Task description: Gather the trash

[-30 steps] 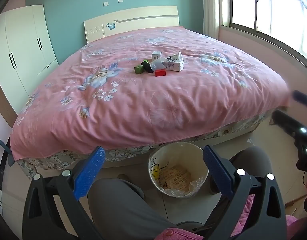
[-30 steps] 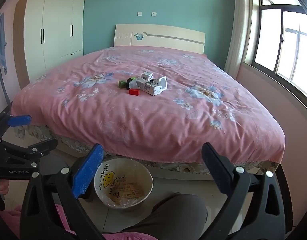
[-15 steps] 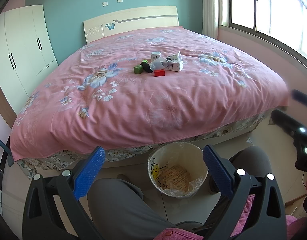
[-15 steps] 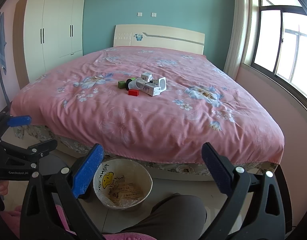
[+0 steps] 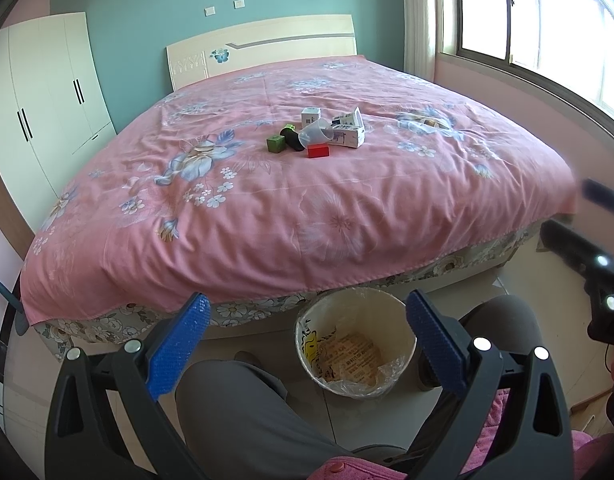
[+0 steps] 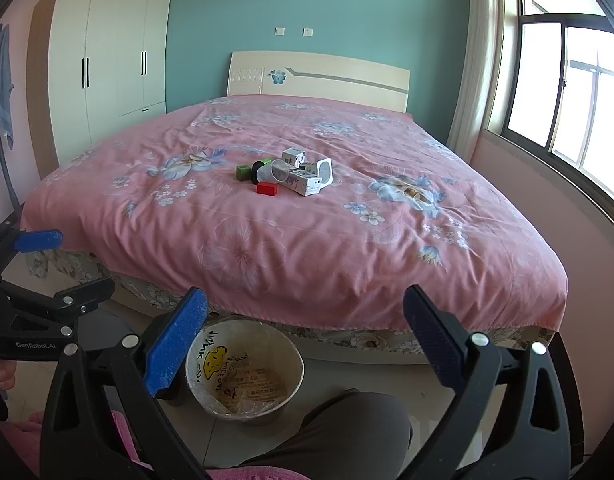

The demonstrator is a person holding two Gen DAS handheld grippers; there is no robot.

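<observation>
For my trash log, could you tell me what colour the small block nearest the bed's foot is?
Red block, clearest in the right wrist view.

A bedroom with a wide bed [image 6: 307, 240] under a pink floral cover [image 5: 307, 184], its cream headboard [image 6: 319, 76] set against a teal wall [image 6: 319, 8] at the far side. A tall white wardrobe [image 6: 107, 56] with black handles stands far left, and a window [image 6: 567, 92] with a pale curtain [image 6: 471, 72] lines the pink right wall [image 6: 567, 216]. Two white wall switches [image 6: 293, 31] sit above the headboard
</observation>
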